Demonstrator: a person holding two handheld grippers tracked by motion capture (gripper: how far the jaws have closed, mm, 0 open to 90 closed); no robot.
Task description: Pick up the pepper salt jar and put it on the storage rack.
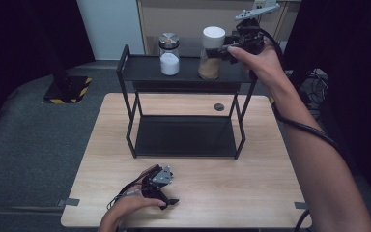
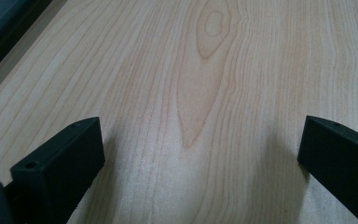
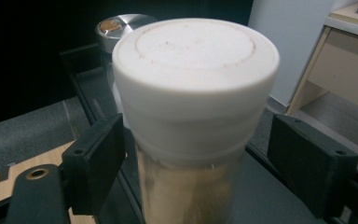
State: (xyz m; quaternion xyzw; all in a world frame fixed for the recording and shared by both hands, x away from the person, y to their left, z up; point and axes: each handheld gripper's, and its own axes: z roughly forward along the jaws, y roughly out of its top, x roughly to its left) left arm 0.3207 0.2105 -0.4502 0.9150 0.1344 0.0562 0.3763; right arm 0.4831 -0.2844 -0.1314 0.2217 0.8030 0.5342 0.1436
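Wood grain, near edge: pale table (image 1: 251,193) top, bare under the left gripper (image 1: 162,186), which a hand rests on the board close to the person's side
Left jaws: spread wide, nothing between them; the left gripper view has only table planking in the gap
Mid table: black two-tier rack (image 1: 125,72) stands on the far half of the table, lower shelf dark and bare
Top shelf, left: glass jar with metal lid (image 1: 169,57), white grains inside, upright
Top shelf, right: white-lidded jar (image 1: 211,53), brown powder in the lower part, upright on the shelf, near the rack's right end, well apart from the metal-lidded one
Right gripper (image 1: 228,48): held level at the jar's upper part, reaching in from the right side
Right jaws: part open, one on each side of the white-lidded jar (image 3: 193,107) just below its lid; a gap shows on both sides, pads not pressing
Behind, right gripper view: metal lid (image 3: 121,25) of the other jar just past the white one
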